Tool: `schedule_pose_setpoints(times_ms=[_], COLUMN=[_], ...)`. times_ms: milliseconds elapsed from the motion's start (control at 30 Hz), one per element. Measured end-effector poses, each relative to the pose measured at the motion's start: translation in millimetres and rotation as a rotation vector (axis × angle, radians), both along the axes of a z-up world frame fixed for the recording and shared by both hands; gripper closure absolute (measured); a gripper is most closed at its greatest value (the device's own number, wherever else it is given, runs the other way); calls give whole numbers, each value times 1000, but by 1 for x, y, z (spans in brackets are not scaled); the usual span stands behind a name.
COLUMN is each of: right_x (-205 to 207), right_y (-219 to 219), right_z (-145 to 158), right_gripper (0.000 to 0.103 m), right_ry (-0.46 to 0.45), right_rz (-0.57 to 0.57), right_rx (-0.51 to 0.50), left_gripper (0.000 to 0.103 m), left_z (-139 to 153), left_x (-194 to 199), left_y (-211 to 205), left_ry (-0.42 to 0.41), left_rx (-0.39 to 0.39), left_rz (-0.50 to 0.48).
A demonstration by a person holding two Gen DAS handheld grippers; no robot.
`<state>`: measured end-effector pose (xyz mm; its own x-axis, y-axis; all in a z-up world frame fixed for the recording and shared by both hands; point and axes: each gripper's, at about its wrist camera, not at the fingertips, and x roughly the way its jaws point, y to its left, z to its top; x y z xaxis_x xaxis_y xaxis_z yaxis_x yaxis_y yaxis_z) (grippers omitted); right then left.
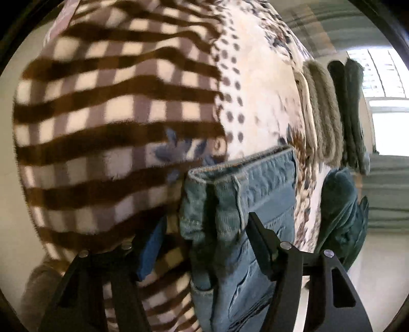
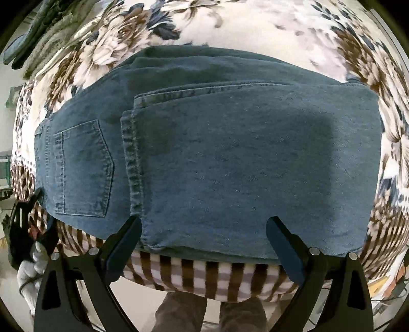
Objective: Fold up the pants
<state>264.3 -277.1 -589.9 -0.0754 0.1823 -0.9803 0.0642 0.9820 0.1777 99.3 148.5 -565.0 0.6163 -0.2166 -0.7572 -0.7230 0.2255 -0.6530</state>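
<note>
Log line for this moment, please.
jeans: folded on blanket | left gripper: at waistband corner | right gripper: open, at near edge

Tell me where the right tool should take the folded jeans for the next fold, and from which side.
Probably the hem end of the jeans, where the stacked leg cuffs lie just short of the back pocket. Come from the near edge over the checked blanket: the right tool already straddles that edge, open.

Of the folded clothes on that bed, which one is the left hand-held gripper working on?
The blue jeans, nearest the camera: the left hand-held gripper has their waistband end between its fingers. The grey garment and dark green garment lie untouched, farther back.
</note>
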Motion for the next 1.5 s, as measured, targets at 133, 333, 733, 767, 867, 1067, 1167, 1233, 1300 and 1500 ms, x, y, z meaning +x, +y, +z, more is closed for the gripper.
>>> schedule_pose_setpoints(times_ms=[133,333,733,767,867,1067,1167,1233,1300,1500], right_x=[-1,-4,-6,-5,-5,-10,-16,-22,-31,-54], right_y=[-1,-13,-30,-32,-44,-80,-107,-128,-153,-219], right_z=[-3,-15,-23,-22,-18,-4,5,12,18,23], right_gripper=[4,4,4,4,4,4,4,4,4,4], right_ry=[8,40,26,20,-8,-60,-78,-89,-98,-99], right_rz=[-5,-48,-80,-83,-99,-160,-207,-242,-281,-358], right_rx=[2,15,-13,-17,-31,-37,-37,-40,-37,-61], left_gripper=[43,54,71,74,78,83,83,83,83,83], left_z=[5,-1,7,18,52,146,182,192,192,148], left_x=[21,31,28,28,30,49,60,68,77,98], left_y=[4,8,2,-1,-15,-85,-146,-190,-236,-361], left_ry=[-47,-82,-163,-173,-224,-414,-496,-533,-546,-465], left_rx=[73,107,146,182,258,351,365,342,317,219], left_rz=[-29,-31,-38,-50,-93,-358,-506,-600,-695,-977])
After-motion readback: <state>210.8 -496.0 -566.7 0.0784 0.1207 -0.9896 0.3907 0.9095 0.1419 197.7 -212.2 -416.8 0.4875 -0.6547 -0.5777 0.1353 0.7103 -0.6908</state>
